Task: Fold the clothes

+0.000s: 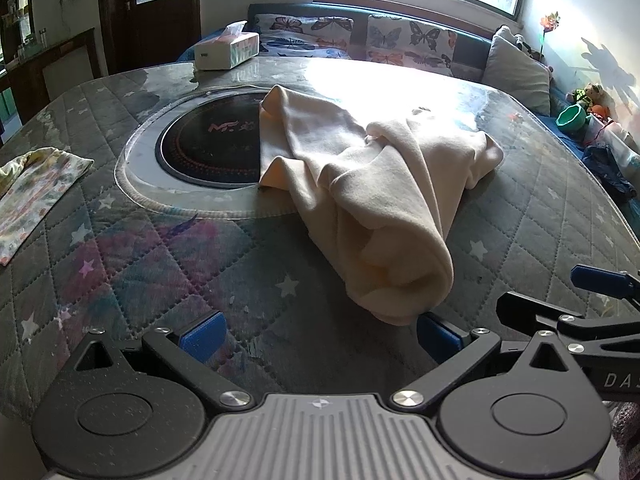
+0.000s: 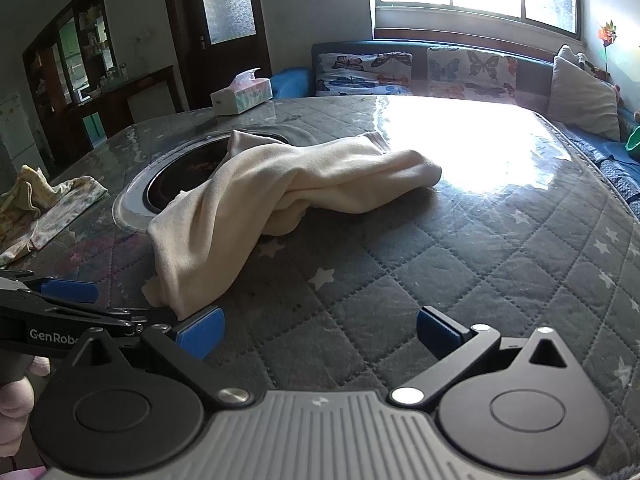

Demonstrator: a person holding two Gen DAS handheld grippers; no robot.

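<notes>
A cream garment (image 1: 360,184) lies crumpled in a long twisted heap on the quilted table (image 1: 120,264); its far end covers part of a round black cooktop (image 1: 208,144). My left gripper (image 1: 320,336) stands open low over the table, its right pad (image 1: 438,338) just under the garment's rolled near end. In the right wrist view the same garment (image 2: 280,192) runs from centre to lower left. Its hanging corner ends beside the left pad (image 2: 202,334) of my open right gripper (image 2: 320,334). The left gripper (image 2: 120,304) shows at the left edge, open, beside that corner.
A floral cloth (image 1: 36,188) lies at the table's left edge. A tissue box (image 1: 226,50) stands at the far side. Behind the table is a sofa with butterfly cushions (image 1: 400,40). A green bowl (image 1: 574,118) sits to the right. A hand (image 2: 16,400) holds the left gripper.
</notes>
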